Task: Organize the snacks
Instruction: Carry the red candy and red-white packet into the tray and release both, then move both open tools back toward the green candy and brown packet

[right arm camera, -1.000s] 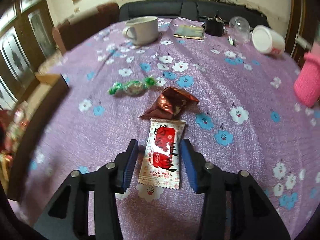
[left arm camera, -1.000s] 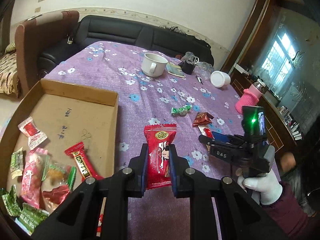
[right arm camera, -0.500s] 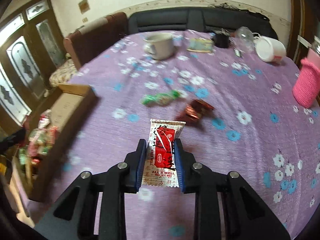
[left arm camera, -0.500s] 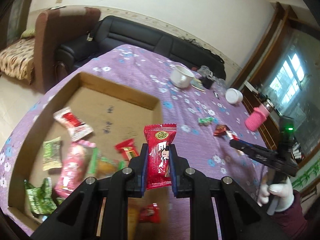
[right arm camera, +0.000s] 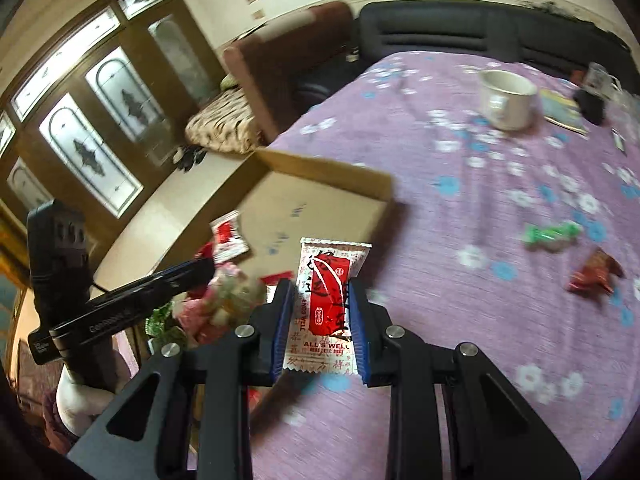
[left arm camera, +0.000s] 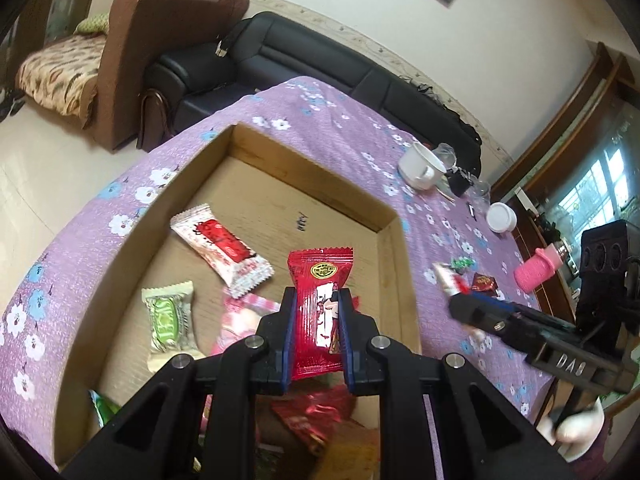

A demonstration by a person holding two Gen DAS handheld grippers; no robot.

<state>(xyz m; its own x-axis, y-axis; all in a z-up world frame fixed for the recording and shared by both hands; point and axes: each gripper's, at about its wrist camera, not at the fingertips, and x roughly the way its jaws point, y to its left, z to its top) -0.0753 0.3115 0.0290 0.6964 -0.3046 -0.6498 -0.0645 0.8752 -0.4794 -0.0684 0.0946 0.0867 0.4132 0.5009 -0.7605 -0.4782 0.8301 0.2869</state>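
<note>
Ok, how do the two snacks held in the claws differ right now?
The left claw holds an all-red packet; the right claw holds a white packet with a red label. The red packet hangs over the cardboard box, while the white packet is at the box's edge, partly over the purple tablecloth. Both stand upright, pinched at their lower halves.

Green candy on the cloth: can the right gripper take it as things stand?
Probably not yet. The right gripper is shut on the white-and-red packet, so its jaws are occupied. The green candy itself lies uncovered on the tablecloth, nothing blocking it.
</note>
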